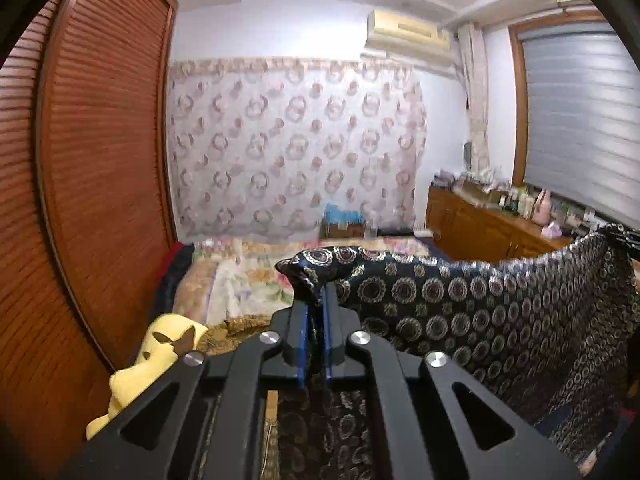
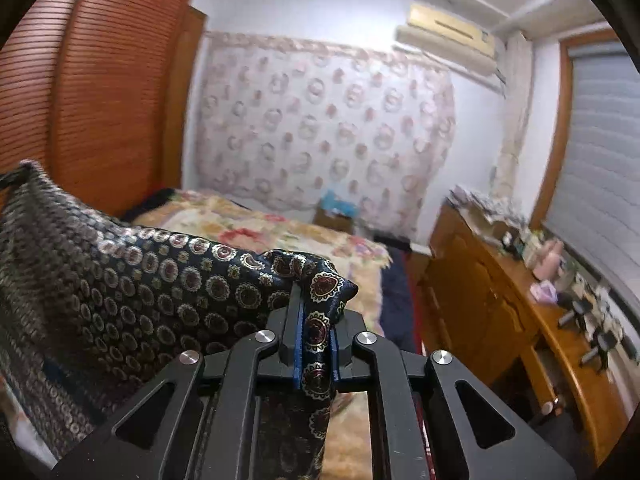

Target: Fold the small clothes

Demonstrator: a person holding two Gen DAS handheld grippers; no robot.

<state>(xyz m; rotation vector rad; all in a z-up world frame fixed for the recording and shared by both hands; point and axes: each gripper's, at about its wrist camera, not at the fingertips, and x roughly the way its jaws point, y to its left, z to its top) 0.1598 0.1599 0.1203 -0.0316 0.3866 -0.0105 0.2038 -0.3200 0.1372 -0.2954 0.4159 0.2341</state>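
Both tools are gripping here: the left tool [image 1: 316,316] is clamping its blue-lined jaws narrow on one top corner of the dark patterned garment [image 1: 480,312], and the right tool [image 2: 316,340] is pinching the opposite corner, fabric bunching up between its jaws. The garment is hanging in the air between them, stretched along its top edge above the bed [image 2: 256,228], with the rest draping down below both tools. Judging by this, the folding is only just getting going: the cloth is lifted and spread, but no crease or fold is showing yet, so laying it flat and doubling it over is looking like the work left. Around it, a yellow plush toy [image 1: 160,356] is sitting near the left tool beside the louvred wardrobe [image 1: 100,184], close enough to get under the cloth if it is coming down that side. The flowery bedcover is looking rumpled and soft. A wooden dresser [image 2: 500,320] crowded with bottles is standing to the right, well apart from the garment, under the window blind [image 2: 600,160]
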